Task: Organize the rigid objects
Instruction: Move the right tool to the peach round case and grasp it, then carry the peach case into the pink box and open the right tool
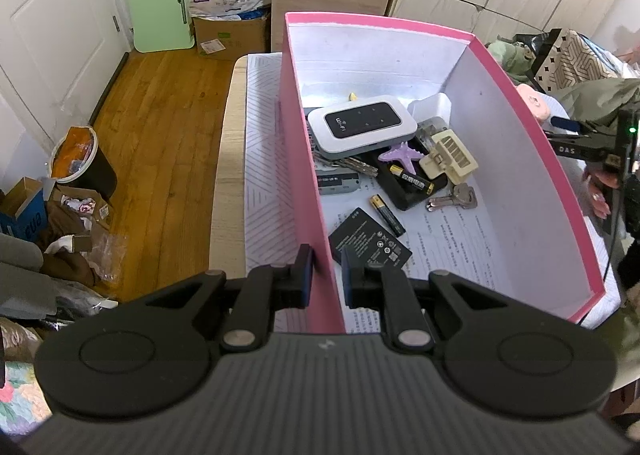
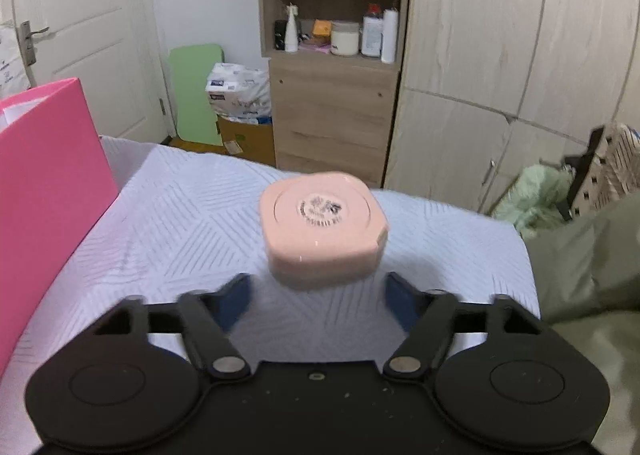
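A pink box [image 1: 308, 183] with white inner walls stands on the table. It holds a white pocket Wi-Fi router [image 1: 360, 127], a flat black battery pack [image 1: 370, 243], two AA batteries [image 1: 388, 215], keys [image 1: 456, 197], a purple star-shaped piece [image 1: 402, 157] and a beige plastic part [image 1: 450, 155]. My left gripper [image 1: 328, 275] is shut on the box's left wall near the front corner. A rounded pink case [image 2: 322, 225] lies on the quilted cloth right of the box. My right gripper [image 2: 318, 289] is open, its fingertips just short of the case on either side.
The table carries a pale blue quilted cloth [image 2: 160, 223]. A wooden shelf cabinet [image 2: 332, 95] and wardrobe doors stand behind it. Green fabric [image 2: 580, 255] lies at the cloth's right edge. A bin [image 1: 80, 163] and cartons clutter the wooden floor at the left.
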Demonstrator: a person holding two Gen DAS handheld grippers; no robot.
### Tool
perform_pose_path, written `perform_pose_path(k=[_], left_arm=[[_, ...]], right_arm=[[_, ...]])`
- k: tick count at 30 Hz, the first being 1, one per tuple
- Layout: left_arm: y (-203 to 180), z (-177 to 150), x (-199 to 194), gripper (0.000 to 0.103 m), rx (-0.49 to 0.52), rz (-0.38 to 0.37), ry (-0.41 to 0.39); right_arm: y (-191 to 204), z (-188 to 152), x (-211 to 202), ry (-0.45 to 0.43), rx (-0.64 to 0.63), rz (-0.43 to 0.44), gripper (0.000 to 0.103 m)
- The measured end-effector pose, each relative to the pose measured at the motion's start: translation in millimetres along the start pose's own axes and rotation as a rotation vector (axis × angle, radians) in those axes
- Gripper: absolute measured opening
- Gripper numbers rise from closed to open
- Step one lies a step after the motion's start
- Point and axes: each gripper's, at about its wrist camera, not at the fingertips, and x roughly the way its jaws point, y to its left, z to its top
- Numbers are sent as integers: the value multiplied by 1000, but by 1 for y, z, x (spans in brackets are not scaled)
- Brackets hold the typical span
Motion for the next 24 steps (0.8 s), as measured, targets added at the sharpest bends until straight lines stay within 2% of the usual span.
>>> perform_pose_path(k=[5, 11, 13, 14, 17, 24], left_arm=[[3, 0, -2, 14, -11, -9, -1], [4, 0, -2, 14, 8, -17, 4], [8, 0, -2, 14, -4, -28, 6], [9, 0, -2, 14, -9, -31, 7], [12, 0, -2, 14, -24, -45, 7], [8, 1, -1, 13, -22, -30, 9]], right_arm=[[-1, 7, 14, -56, -41, -37, 95], [-10, 18, 27, -46, 16, -24, 95], [-12, 20, 28, -37, 40, 6, 80], [-12, 21, 26, -33, 50, 22, 80], [-5, 18, 22, -20, 64, -8, 80], [10, 5, -9, -78, 61, 1, 80]])
